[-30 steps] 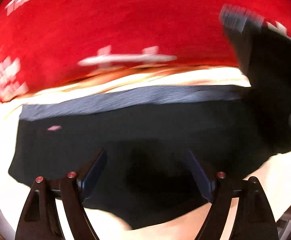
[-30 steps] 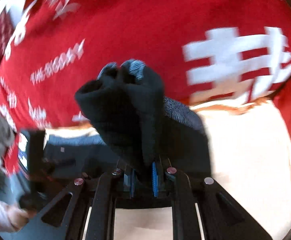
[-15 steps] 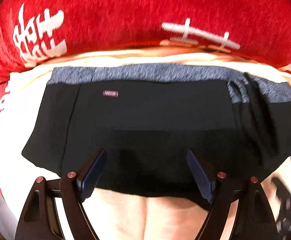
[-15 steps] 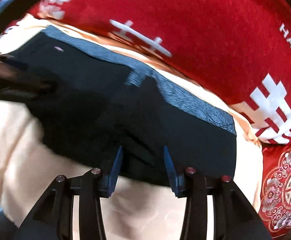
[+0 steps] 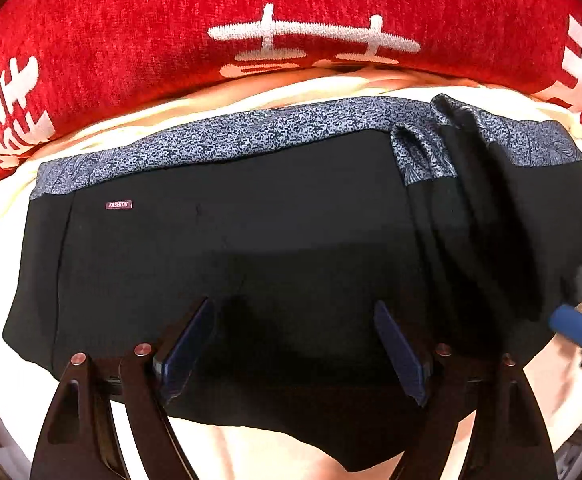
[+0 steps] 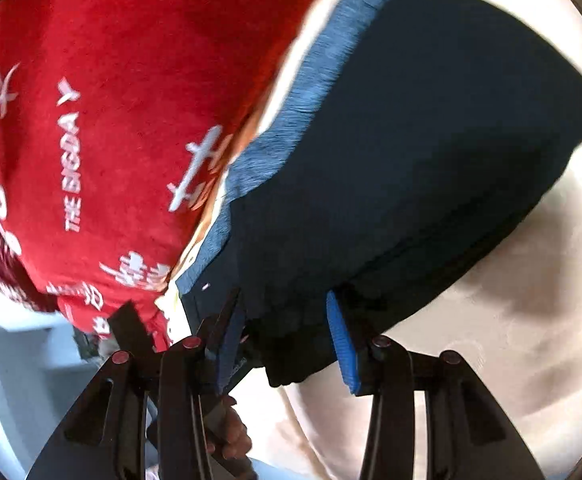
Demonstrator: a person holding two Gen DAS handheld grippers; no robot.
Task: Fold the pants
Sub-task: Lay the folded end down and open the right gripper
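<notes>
Pants lie folded on the cream bed sheet beside a red blanket. Left gripper and right gripper both hover spread, holding nothing. Snagging the bunched right-hand layer could drag the fold apart.

- We see a cream surface carrying everything.
- On it lie black pants, folded, their patterned grey waistband at the far edge.
- A red blanket with white lettering lies just beyond.
</notes>
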